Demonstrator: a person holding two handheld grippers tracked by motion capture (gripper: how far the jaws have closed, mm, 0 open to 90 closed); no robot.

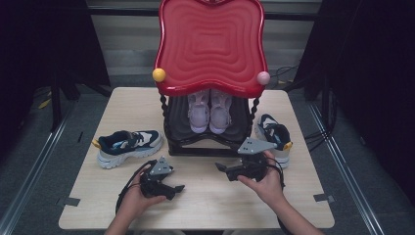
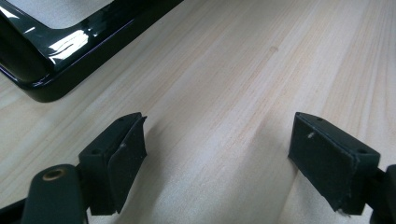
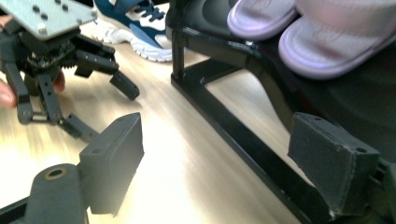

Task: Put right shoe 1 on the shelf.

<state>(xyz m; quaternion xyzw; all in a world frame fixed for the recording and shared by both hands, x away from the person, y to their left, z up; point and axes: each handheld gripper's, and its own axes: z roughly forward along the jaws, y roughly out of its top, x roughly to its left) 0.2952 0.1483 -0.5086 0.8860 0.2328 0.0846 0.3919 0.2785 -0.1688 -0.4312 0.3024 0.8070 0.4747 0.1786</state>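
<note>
On the surface, a navy sneaker lies left of the black shoe rack. The left hand-held gripper gapes wide over bare wood. The right hand-held gripper view reveals lilac sandals on the rack; the right hand-held gripper stands wide, empty, beside the other sneaker.

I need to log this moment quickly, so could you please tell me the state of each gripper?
Left gripper: open, holding nothing, above bare table.
Right gripper: open, holding nothing, beside the black shoe rack.
</note>
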